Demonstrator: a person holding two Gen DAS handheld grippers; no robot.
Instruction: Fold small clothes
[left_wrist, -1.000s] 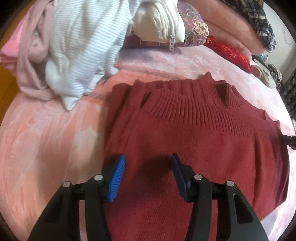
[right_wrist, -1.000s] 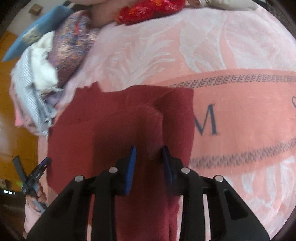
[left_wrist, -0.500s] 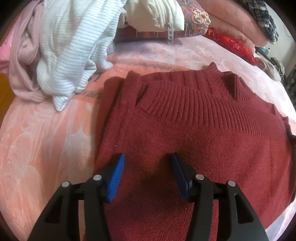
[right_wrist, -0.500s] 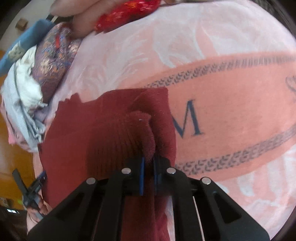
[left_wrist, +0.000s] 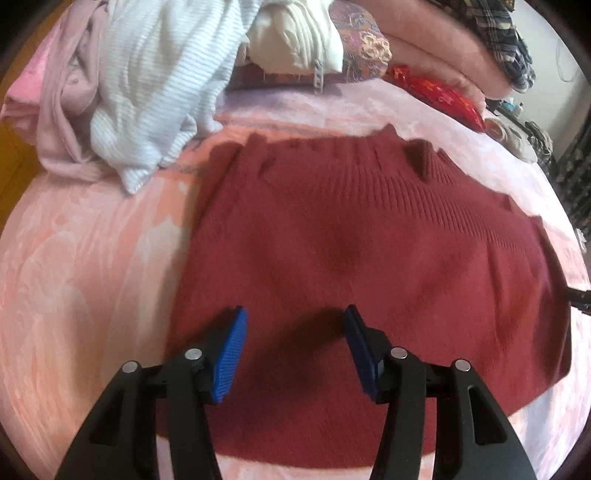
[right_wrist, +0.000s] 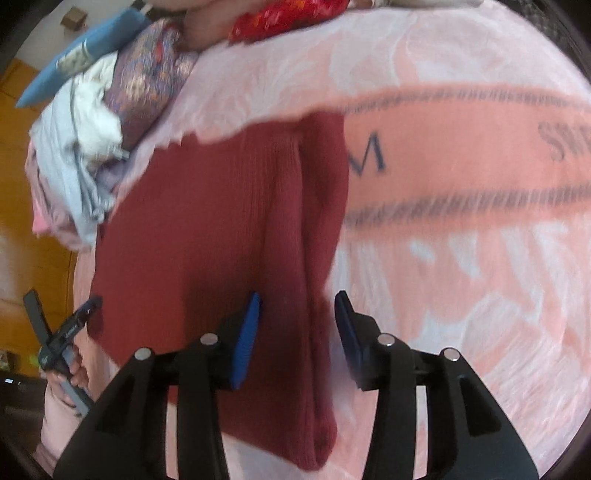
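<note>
A dark red knit sweater (left_wrist: 351, 236) lies flat on the pink blanket (left_wrist: 85, 258), ribbed collar at the far side. My left gripper (left_wrist: 293, 343) is open and empty, just above the sweater's near part. In the right wrist view the sweater (right_wrist: 207, 221) shows a folded strip along its right edge. My right gripper (right_wrist: 297, 328) is open and empty over that edge. The left gripper (right_wrist: 62, 332) shows at the far left of this view, held in a hand.
A pile of clothes, white striped (left_wrist: 155, 85) and pale pink (left_wrist: 62, 92), lies at the back left. Cushions, a red packet (left_wrist: 439, 96) and folded blankets line the back. The blanket carries a lettered band (right_wrist: 461, 155) right of the sweater.
My right gripper was shut on the sweater's right edge half a second ago; it has opened and let the fabric drop flat. My left gripper stayed open and shifted slightly over the sweater.
</note>
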